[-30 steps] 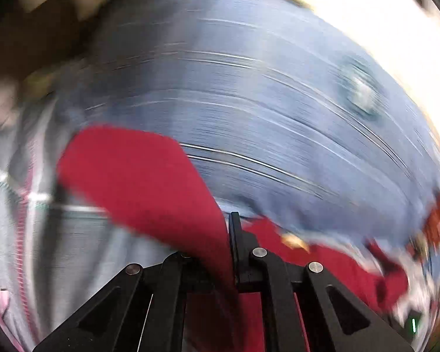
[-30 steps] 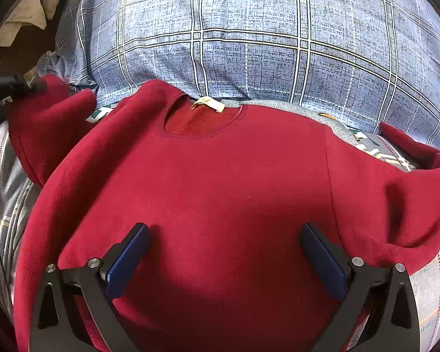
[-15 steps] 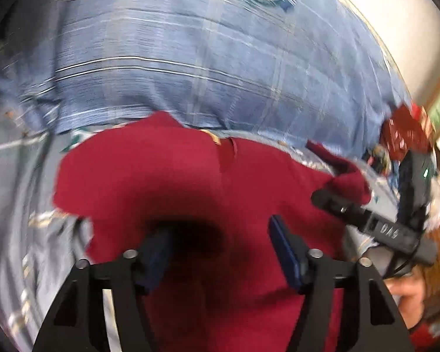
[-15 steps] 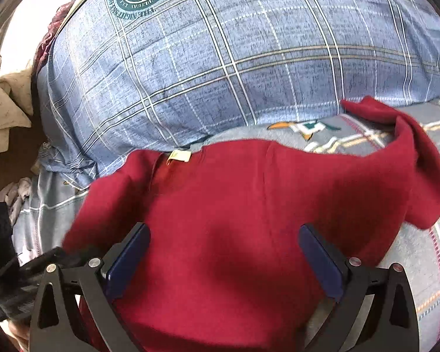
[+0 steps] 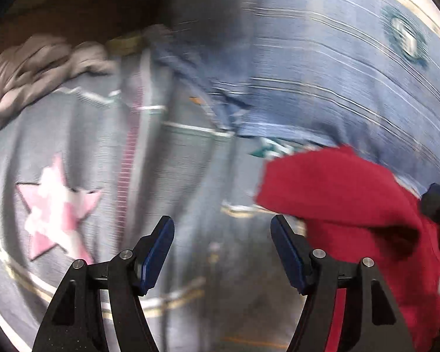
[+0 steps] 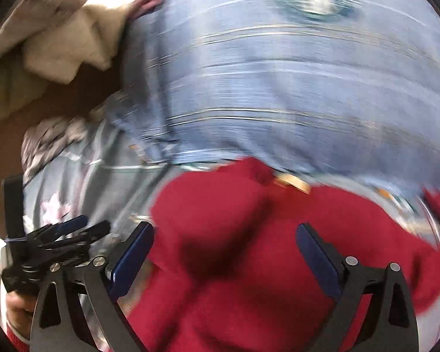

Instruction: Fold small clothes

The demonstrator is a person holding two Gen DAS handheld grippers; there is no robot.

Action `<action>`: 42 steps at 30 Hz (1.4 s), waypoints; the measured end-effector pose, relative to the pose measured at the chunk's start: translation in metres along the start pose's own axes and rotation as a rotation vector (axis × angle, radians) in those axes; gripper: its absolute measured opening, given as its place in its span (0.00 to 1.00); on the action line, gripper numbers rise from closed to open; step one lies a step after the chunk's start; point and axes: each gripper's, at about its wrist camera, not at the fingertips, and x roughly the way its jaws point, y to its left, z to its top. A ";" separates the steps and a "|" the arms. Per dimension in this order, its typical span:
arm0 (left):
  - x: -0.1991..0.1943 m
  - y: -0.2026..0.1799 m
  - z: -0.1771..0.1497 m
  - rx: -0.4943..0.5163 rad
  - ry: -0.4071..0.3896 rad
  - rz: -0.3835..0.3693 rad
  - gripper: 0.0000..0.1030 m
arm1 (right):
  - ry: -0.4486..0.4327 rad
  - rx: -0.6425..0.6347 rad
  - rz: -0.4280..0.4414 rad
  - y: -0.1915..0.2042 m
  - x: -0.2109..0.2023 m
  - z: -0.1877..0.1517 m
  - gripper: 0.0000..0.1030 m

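Now that the left sleeve lies folded over the chest, the red sweater rests flat on the grey bedsheet, with its collar and its small label toward the blue checked pillow. A second ago my left gripper was closed on that sleeve; its jaws have just been opening, and now they stand wide with nothing between them, only bare sheet below. In the left view the sweater is off to the right side, so I judge that the sleeve is released and this gripper is leaving it.

My right gripper hangs above the body of the sweater. Its jaws are wide and have just been closing a little, but the pads do not press on the cloth, so it holds nothing. Compared with a second ago the sweater sits lower in this view and more pillow shows, which tells me the gripper is lifted away.

For the task this means one sleeve fold is done. The right sleeve still sticks out at the far right edge, so I think it comes next. Both pictures are blurred, so I cannot tell how neat the fold is. A pile of pale cloth lies beyond the pillow.
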 end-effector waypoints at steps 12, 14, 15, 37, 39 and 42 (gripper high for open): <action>0.008 0.044 0.007 -0.162 -0.005 -0.002 0.66 | 0.263 -0.537 -0.181 0.116 0.154 -0.011 0.73; 0.014 0.047 0.009 -0.156 -0.005 -0.005 0.66 | 0.296 -0.474 -0.186 0.106 0.164 -0.009 0.57; 0.014 0.048 0.011 -0.152 -0.008 -0.006 0.66 | 0.299 -0.430 -0.156 0.098 0.162 -0.008 0.51; 0.031 -0.051 -0.009 0.069 0.040 -0.217 0.66 | 0.043 0.305 -0.219 -0.160 -0.035 -0.032 0.13; 0.036 -0.059 -0.011 0.099 0.040 -0.196 0.66 | 0.075 0.418 -0.186 -0.186 -0.036 -0.048 0.19; 0.044 -0.066 -0.011 0.104 0.051 -0.200 0.66 | 0.047 0.500 -0.147 -0.198 -0.039 -0.053 0.35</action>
